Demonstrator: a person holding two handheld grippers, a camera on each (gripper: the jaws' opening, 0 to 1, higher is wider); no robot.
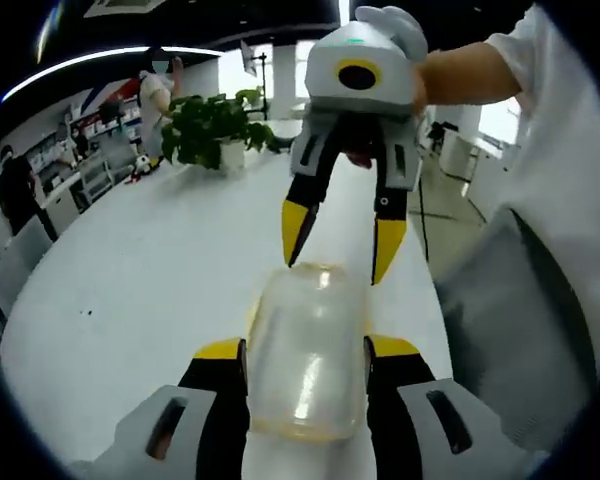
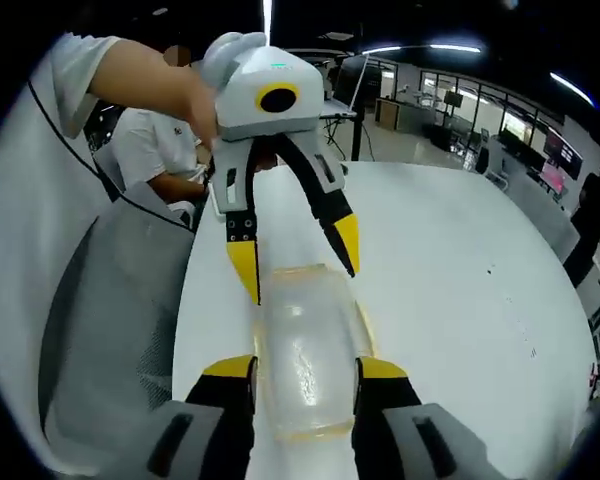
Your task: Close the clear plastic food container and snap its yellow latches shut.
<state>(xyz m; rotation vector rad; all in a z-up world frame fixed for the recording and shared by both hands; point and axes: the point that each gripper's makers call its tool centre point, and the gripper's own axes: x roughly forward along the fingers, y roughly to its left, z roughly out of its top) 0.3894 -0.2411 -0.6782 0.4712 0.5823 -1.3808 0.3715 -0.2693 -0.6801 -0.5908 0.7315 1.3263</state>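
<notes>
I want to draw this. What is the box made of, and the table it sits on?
The box looks like clear plastic, smooth and shiny: you see through it, and lights glint on top. Its rim looks yellowish. The table looks white, smooth and a bit matte, maybe painted or laminate; I cannot tell which.

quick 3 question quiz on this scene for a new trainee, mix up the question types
1. True or false: the clear container sits between the left gripper's jaws.
2. Where does the right gripper meet the container in the left gripper view? A) at the far end B) underneath C) nowhere near it
3. Fill in: the plant stands on the white ____.

Key:
1. True; the jaws flank both sides.
2. A; its yellow-tipped jaws straddle the far end.
3. Table.
</notes>
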